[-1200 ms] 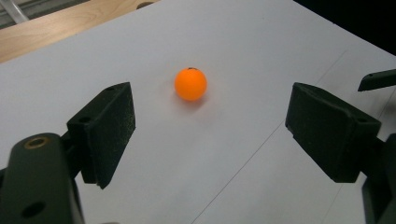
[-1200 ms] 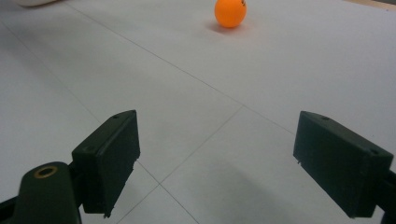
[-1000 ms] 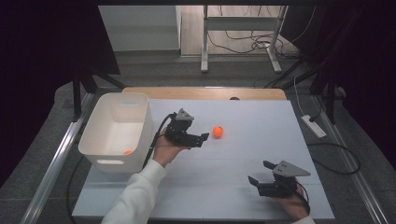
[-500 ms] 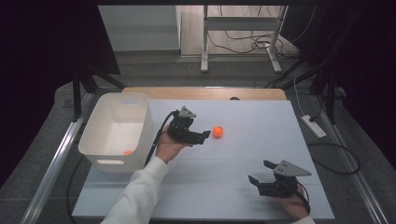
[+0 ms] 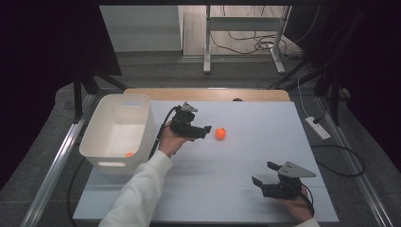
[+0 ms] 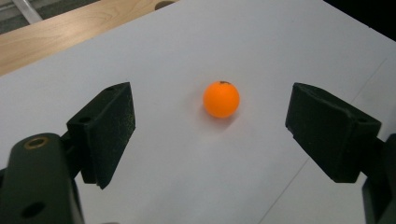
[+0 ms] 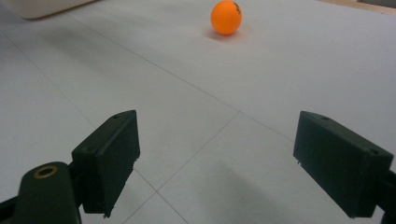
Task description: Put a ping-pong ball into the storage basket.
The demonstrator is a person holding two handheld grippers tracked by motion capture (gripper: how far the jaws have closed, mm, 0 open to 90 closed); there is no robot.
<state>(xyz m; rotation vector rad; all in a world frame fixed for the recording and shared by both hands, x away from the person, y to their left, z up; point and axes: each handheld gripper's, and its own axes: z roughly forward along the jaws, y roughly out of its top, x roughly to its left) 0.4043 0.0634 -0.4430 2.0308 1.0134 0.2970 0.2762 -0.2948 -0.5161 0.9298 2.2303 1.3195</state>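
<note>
An orange ball point(image 5: 220, 134) lies on the white table top point(image 5: 246, 156), a little right of my left gripper point(image 5: 206, 131). In the left gripper view the ball point(image 6: 221, 99) sits just ahead of the wide-apart jaws, and my left gripper point(image 6: 210, 126) is open with nothing between its pads. My right gripper point(image 5: 265, 174) rests near the front right of the table, open and empty; in its own view my right gripper point(image 7: 217, 158) faces the ball point(image 7: 226, 17) far ahead. A second small orange ball point(image 5: 129, 154) lies inside the white bin point(image 5: 105, 126).
The white bin stands at the table's left edge, close to the left forearm point(image 5: 142, 189). A wooden strip point(image 5: 208, 94) runs along the far edge. A power strip point(image 5: 317, 127) and cables lie on the floor to the right.
My left gripper has moved a little to the right, closer to the orange ball. The ball and my right gripper have stayed where they were.
</note>
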